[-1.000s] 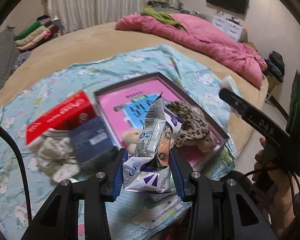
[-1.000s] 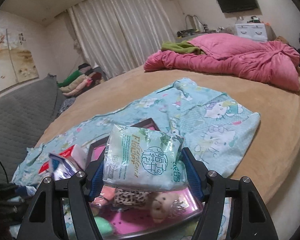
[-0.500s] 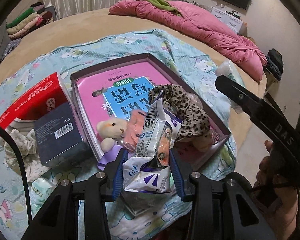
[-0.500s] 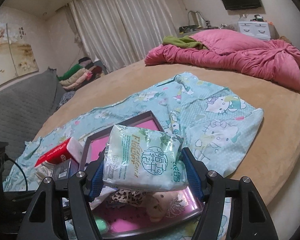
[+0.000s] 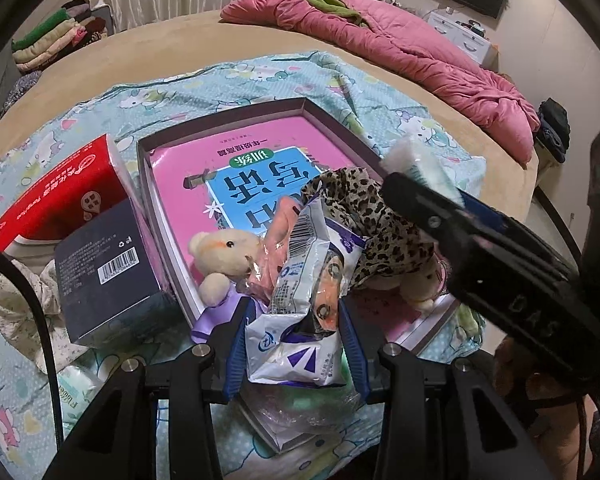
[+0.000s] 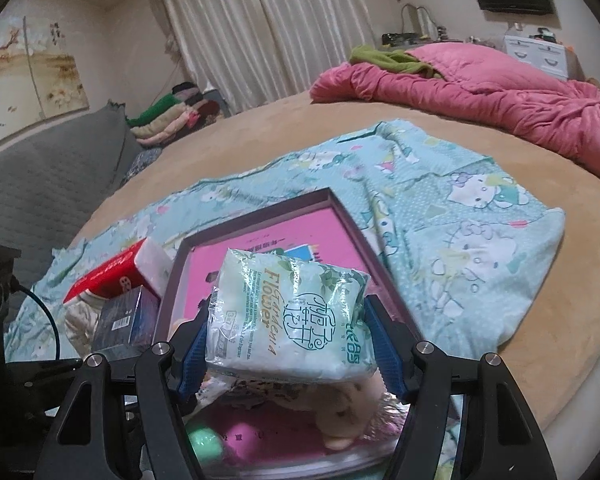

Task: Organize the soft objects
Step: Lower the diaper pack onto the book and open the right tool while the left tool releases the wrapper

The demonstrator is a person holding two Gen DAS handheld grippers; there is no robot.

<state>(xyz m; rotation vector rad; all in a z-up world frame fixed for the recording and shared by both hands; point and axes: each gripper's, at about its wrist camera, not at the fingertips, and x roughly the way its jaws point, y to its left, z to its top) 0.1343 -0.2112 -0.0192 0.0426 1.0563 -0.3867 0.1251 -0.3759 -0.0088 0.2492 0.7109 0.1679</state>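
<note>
Your left gripper [image 5: 296, 344] jaws are clamped on the wipes pouch [image 5: 300, 312] upright over the tray's [image 5: 220, 124] near edge, while your right gripper [image 6: 288, 352] clamps the tissue pack [image 6: 288, 316] further in.

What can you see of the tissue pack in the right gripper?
The tissue pack is a soft, pale green and white plastic-wrapped packet printed with leaves, "Gardenia Flower" and a round Chinese-character emblem. The right gripper is shut on it, blue pads pressing both ends. It is held tilted above the near end of the shallow box, over the plush toys.
</note>
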